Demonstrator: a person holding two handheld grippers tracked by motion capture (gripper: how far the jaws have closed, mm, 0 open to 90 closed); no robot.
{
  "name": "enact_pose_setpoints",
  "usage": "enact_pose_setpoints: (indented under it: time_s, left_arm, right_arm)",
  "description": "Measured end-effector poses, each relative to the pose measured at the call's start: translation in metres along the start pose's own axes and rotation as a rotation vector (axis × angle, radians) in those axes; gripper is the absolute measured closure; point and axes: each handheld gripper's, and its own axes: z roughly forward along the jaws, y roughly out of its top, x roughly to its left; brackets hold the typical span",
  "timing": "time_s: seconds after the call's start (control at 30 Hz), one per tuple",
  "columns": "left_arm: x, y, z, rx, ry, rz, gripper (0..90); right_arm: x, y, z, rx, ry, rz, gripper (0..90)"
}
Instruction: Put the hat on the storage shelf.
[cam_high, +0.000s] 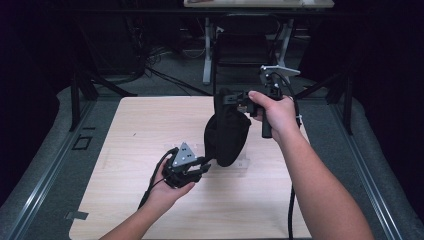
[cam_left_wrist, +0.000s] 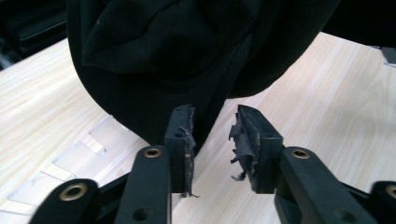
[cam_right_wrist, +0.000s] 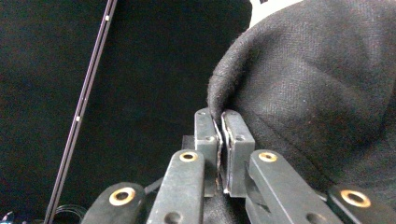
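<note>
Here, my right gripper held a black cloth cap lifted above the light wooden table, its jaws pressed together on a thin folded edge of the fabric. In the right gripper view the pinched edge ran up between the two black jaws, and the cloth swelled out to the right as a rounded dome of matte, finely woven black material with a visible grain. In the high view the cap hung down from that grip as a dark, sagging pouch, wider in the middle and rounded at the bottom, its lower end over the middle of the table and just beside my left gripper.

My left gripper stood with its jaws apart and nothing between them; in the left gripper view the gap opened just below the cap's lowest fold, and the torn pad lining on each jaw showed frayed strips. Above the jaws the cap showed soft creases and a curved seam line. Whether the left jaw tip touched the cloth I could not tell. A clear plastic sheet lay flat on the table beneath the cap.
</note>
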Motion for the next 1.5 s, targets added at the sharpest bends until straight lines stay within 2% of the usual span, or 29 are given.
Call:
enact_pose_setpoints:
  time_s: [0.23, 0.37, 0.53, 0.67, 0.83, 1.1, 1.23, 1.37, 1.5]
  left_arm:
    - [0.0, 0.004, 0.002, 0.005, 0.027, 0.016, 76.5]
    - [-0.003, 0.004, 0.002, 0.01, 0.052, 0.041, 80.0]
    - [-0.002, 0.003, 0.001, 0.014, 0.055, 0.052, 82.0]
    - [-0.001, 0.003, -0.001, 0.015, 0.063, 0.053, 83.1]
    - [0.0, 0.002, -0.002, 0.009, 0.071, 0.049, 83.9]
    - [0.005, -0.001, -0.007, 0.005, 0.09, 0.036, 85.4]
    - [0.005, -0.004, -0.008, 0.01, 0.096, 0.049, 85.4]
    - [0.005, -0.007, -0.008, 0.012, 0.096, 0.051, 85.5]
    - [0.009, -0.012, -0.01, 0.0, 0.093, 0.019, 85.5]
  right_arm:
    - [0.001, -0.001, 0.001, 0.006, 0.001, -0.006, 86.7]
    - [0.002, -0.001, 0.003, 0.006, 0.005, -0.008, 86.1]
    - [0.005, -0.002, 0.004, 0.006, 0.012, -0.012, 84.0]
    - [0.008, -0.003, 0.003, 0.005, 0.02, -0.021, 80.5]
    - [0.012, -0.003, -0.002, 0.001, 0.038, -0.027, 80.6]
    - [0.012, -0.004, -0.011, -0.002, 0.035, -0.03, 80.5]
    - [0.012, -0.005, -0.011, -0.002, 0.035, -0.033, 80.0]
    - [0.011, -0.005, -0.013, -0.002, 0.021, -0.037, 79.2]
    - [0.011, -0.007, -0.015, -0.001, -0.009, -0.058, 77.8]
